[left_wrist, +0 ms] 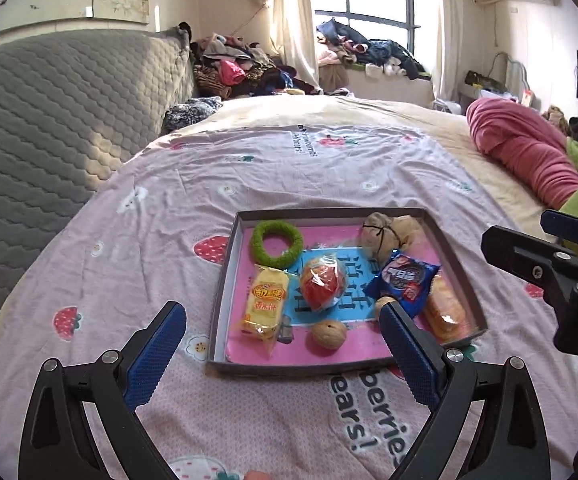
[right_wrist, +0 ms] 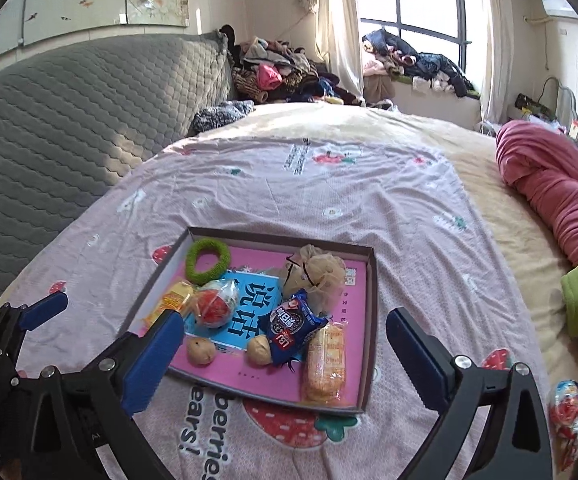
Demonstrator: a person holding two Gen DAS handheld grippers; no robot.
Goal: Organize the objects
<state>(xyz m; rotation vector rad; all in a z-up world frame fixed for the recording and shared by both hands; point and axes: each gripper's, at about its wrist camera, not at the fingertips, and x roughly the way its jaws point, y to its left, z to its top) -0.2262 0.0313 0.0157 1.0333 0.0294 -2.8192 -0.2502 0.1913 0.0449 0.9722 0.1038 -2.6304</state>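
1. My left gripper (left_wrist: 283,322) hangs with its blue pads spread wide and nothing between them; the shallow box tray (left_wrist: 225,304) lies just ahead on the bedspread (left_wrist: 161,240), its near rim between my fingers.
2. My right gripper (right_wrist: 285,334) is likewise wide apart and empty; the same tray (right_wrist: 371,320) sits ahead of it and slightly left, the left finger overlapping its near-left corner.
3. Inside the tray, far-left from my left gripper: a green ring (left_wrist: 277,245). Nearer, left: a yellow snack pack (left_wrist: 267,300) with red lettering I cannot read.
4. Centre: a red wrapped ball (left_wrist: 324,283); closest to me, a walnut (left_wrist: 329,334).
5. Right of centre: a blue biscuit packet (left_wrist: 407,278), its brand too blurred to read; beside it an orange wrapped bar (left_wrist: 447,312); beyond, a beige mesh pouch (left_wrist: 393,232).
6. A second walnut (right_wrist: 259,351) shows in the right view, touching the blue packet; in the left view my right finger mostly hides it.
7. The tray liner bears large Chinese characters, partly covered. The bedspread reads "berries" and "ears!", cut off by the tray.
8. At the right view's lower-right edge, a wrapped red-and-white item (right_wrist: 569,404) is cut off and unclear.
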